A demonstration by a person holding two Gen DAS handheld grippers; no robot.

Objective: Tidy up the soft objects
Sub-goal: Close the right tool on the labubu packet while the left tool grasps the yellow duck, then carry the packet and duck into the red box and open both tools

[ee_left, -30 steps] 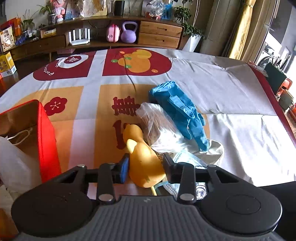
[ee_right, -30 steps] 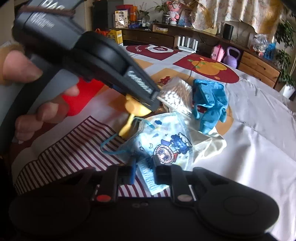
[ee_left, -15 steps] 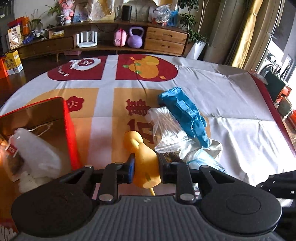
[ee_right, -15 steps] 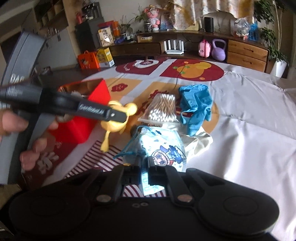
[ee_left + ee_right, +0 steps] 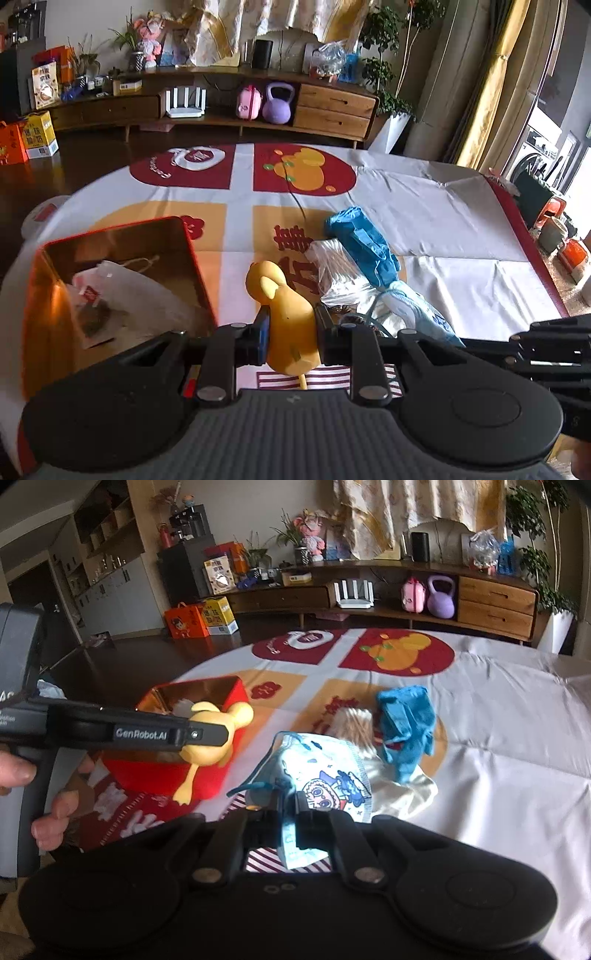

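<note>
Both grippers loaded, lifted off the table.

L to R we see: red box (image 5: 199, 269) at left w/ a white pouch (image 5: 122, 291) inside; our left gripper (image 5: 290, 332) clamped on the yellow rubber duck (image 5: 288, 317), held up just beside the box's near-right corner. Then a bag of cotton swabs (image 5: 336, 269) and blue gloves (image 5: 364, 243) lying on the tablecloth (image 5: 461, 229), touching each other. Our right gripper (image 5: 290, 819) pinches the cartoon face mask (image 5: 325, 775) by its edge, mask raised w/ ear loop dangling.
</note>
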